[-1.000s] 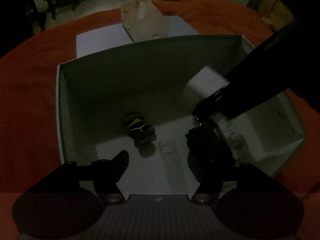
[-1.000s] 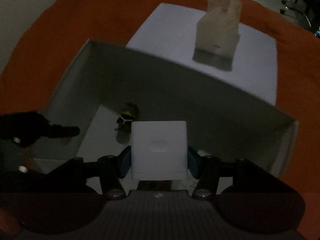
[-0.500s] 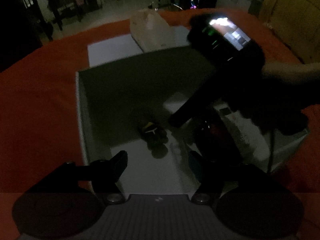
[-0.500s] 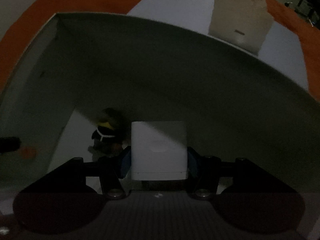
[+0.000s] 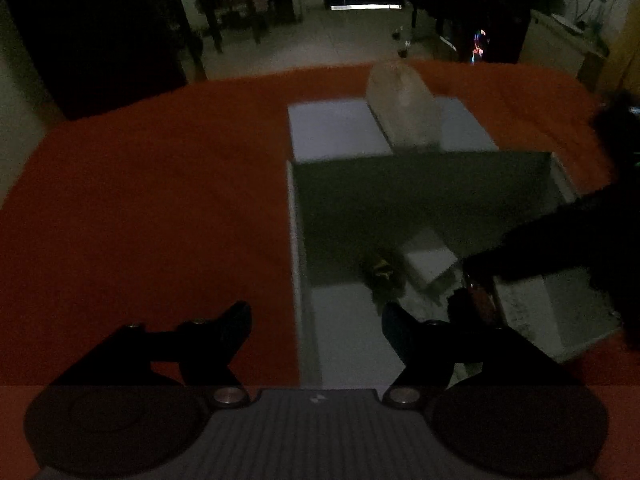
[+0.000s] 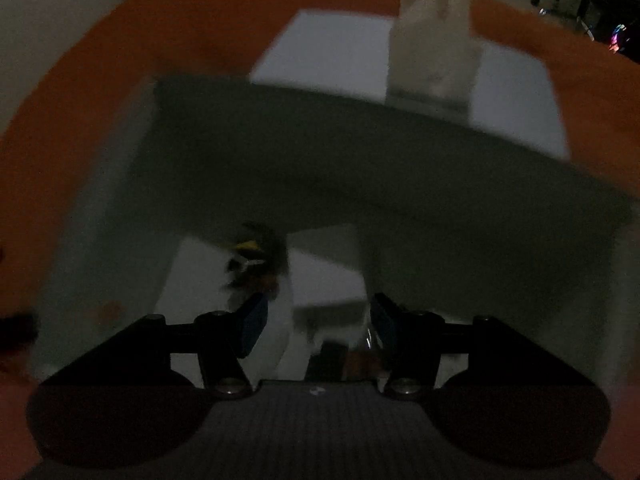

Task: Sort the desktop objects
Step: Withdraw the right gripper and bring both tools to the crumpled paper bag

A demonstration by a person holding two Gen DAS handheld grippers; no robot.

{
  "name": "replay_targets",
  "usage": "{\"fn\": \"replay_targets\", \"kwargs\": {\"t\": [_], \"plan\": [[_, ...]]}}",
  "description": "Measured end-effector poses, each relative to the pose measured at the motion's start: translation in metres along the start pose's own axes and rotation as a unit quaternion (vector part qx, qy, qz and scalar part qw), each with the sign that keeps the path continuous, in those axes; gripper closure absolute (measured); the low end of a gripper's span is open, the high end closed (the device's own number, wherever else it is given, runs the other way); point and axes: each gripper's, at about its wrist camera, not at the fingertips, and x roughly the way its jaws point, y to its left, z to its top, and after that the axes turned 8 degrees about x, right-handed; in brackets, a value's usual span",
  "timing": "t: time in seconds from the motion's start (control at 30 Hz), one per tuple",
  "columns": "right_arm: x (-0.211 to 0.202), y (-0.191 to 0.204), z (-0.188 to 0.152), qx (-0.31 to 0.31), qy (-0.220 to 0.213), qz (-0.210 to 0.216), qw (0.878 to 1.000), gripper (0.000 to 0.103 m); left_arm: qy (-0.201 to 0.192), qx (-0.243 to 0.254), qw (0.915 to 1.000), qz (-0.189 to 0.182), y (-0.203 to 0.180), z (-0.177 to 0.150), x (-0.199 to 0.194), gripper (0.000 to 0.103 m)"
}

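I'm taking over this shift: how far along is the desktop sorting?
Done: a small dark figurine with a yellow mark and a white plastic cube lie inside the open white cardboard box. In hand: nothing; the right gripper hovers over the cube, pads clear of it, and the left gripper is empty, its jaws opening. Left, probably: the pale bag-like pack standing on the flat white lid behind the box.

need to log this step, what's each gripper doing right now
left gripper: opening, nothing between its jaws.
right gripper: open, just off the small white cube in the box.

dark toy figure (image 6: 256,264) blurred, carton (image 6: 434,60) smeared
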Motion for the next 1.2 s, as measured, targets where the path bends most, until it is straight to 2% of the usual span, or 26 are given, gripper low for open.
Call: {"fn": "replay_targets", "kwargs": {"t": [0.07,0.13,0.23,0.33,0.43,0.5,0.57,0.63,0.67,0.7,0.77,0.87,0.93,1.03,1.1,1.2], "plan": [[-0.046,-0.005,-0.015,0.003,-0.016,0.005,1.000,0.042,-0.009,-0.008,0.9999,0.010,0.005,0.002,-0.024,0.025],[-0.095,-0.013,-0.031,0.016,-0.035,0.012,0.999,0.036,-0.023,-0.019,0.9994,0.017,0.012,0.004,-0.043,0.025],[-0.154,-0.037,-0.049,0.074,-0.061,0.026,0.995,0.030,-0.046,-0.038,0.9979,0.025,0.020,0.009,-0.075,0.025],[-0.213,-0.067,-0.062,0.145,-0.081,0.035,0.986,0.027,-0.047,-0.040,0.9977,0.029,0.023,0.021,-0.096,0.025],[-0.257,-0.093,-0.054,0.184,-0.107,-0.020,0.977,0.021,-0.059,0.008,0.9968,0.055,0.021,0.048,-0.096,0.019],[-0.277,-0.109,-0.029,0.194,-0.132,-0.067,0.970,0.020,-0.068,0.052,0.9934,0.077,0.018,0.071,-0.087,0.018],[-0.285,-0.129,0.000,0.208,-0.158,-0.092,0.961,0.018,-0.089,0.083,0.9889,0.085,0.017,0.100,-0.065,0.018],[-0.272,-0.152,0.038,0.235,-0.195,-0.098,0.947,0.018,-0.117,0.083,0.9871,0.070,0.020,0.129,-0.043,0.018],[-0.264,-0.164,0.058,0.250,-0.214,-0.099,0.939,0.018,-0.130,0.072,0.9877,0.049,0.024,0.142,-0.029,0.018],[-0.252,-0.175,0.075,0.262,-0.218,-0.086,0.936,0.018,-0.141,0.062,0.9876,0.031,0.028,0.154,-0.016,0.018],[-0.227,-0.198,0.106,0.283,-0.206,-0.044,0.936,0.018,-0.142,0.057,0.9881,0.008,0.033,0.168,0.013,0.018],[-0.176,-0.216,0.139,0.300,-0.192,0.020,0.934,0.018,-0.119,0.099,0.9878,-0.016,0.027,0.178,0.057,0.018],[-0.156,-0.224,0.151,0.301,-0.183,0.043,0.935,0.018,-0.106,0.116,0.9868,-0.039,0.021,0.181,0.081,0.019],[-0.117,-0.223,0.167,0.305,-0.138,0.058,0.940,0.019,-0.094,0.113,0.9861,-0.078,0.014,0.182,0.112,0.019],[-0.090,-0.216,0.179,0.293,-0.106,0.057,0.949,0.020,-0.086,0.111,0.9858,-0.093,0.009,0.184,0.132,0.019],[-0.062,-0.208,0.193,0.272,-0.086,0.063,0.956,0.020,-0.072,0.123,0.9844,-0.104,0.004,0.190,0.154,0.020]]}}
